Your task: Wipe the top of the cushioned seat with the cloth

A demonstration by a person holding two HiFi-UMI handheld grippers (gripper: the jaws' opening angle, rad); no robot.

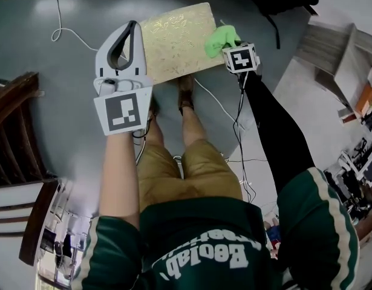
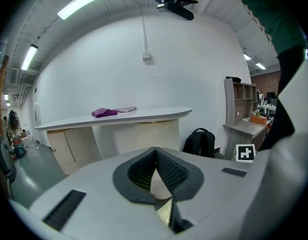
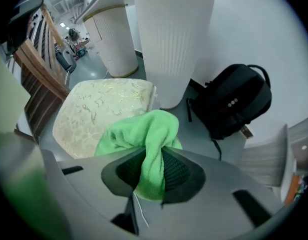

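Holds the right gripper (image 3: 152,171) at the right edge of the cushioned seat (image 1: 173,41), jaws pinching a fold of the green cloth (image 3: 143,134), the rest bunched out in front. Cannot tell whether the cloth touches the seat. Holds the left gripper (image 1: 132,26) at the seat's left side, jaws pressed together on nothing. Farther right, a black backpack (image 3: 234,101) beside a white ribbed pillar (image 3: 171,39).

Colours and patterns observed.
Cushioned seat (image 1: 173,41) cream with gold leaf-scroll pattern; cloth (image 3: 146,134) plain bright green; backpack (image 3: 234,101) black.
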